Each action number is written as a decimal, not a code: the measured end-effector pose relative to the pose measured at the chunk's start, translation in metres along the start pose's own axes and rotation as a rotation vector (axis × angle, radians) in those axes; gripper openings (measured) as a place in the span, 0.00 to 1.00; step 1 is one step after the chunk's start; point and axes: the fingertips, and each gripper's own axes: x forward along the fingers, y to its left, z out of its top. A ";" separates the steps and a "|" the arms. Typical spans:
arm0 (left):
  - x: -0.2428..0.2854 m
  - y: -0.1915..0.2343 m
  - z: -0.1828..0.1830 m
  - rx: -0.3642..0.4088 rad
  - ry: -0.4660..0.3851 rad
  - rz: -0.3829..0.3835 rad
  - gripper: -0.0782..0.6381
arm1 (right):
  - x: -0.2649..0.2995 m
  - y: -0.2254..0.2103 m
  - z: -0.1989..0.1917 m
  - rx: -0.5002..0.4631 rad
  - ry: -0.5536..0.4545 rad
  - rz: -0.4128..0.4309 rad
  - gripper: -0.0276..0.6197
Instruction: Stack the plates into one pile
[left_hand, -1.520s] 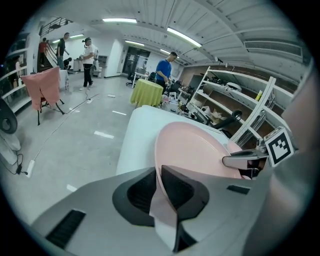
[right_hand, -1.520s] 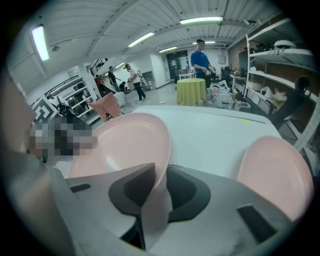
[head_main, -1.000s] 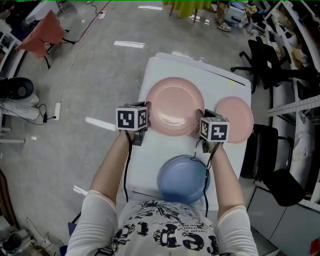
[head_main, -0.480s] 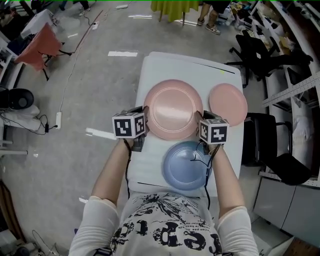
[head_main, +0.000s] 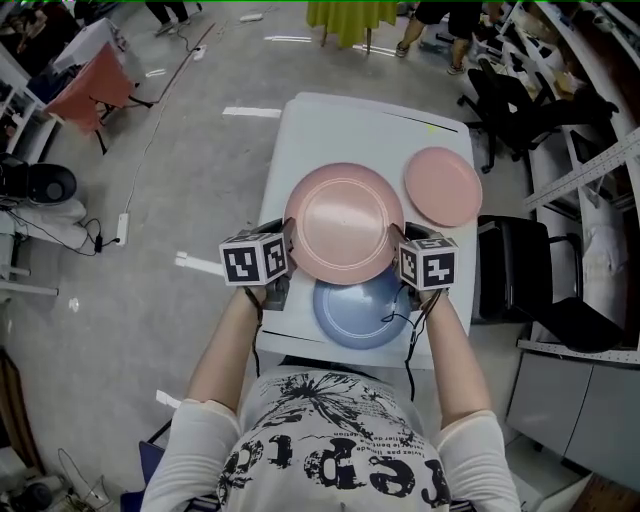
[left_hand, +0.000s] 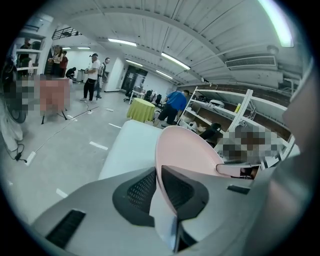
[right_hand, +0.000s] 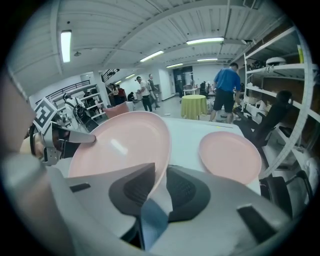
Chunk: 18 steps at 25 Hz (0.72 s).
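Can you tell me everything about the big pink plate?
The big pink plate is round, smooth and a bit shiny, maybe plastic, with a flat middle and a raised rim. It is empty. The left gripper pinches its left rim and the right gripper its right rim. It is held over the white table, covering the far edge of the blue plate.
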 end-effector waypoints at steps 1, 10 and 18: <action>-0.005 -0.004 -0.009 -0.009 0.000 0.003 0.16 | -0.006 0.000 -0.007 -0.004 0.001 0.006 0.17; -0.045 -0.032 -0.069 -0.045 0.014 0.008 0.16 | -0.053 0.013 -0.063 -0.005 0.020 0.025 0.17; -0.055 -0.039 -0.134 -0.106 0.057 0.006 0.16 | -0.068 0.018 -0.124 0.012 0.066 0.025 0.17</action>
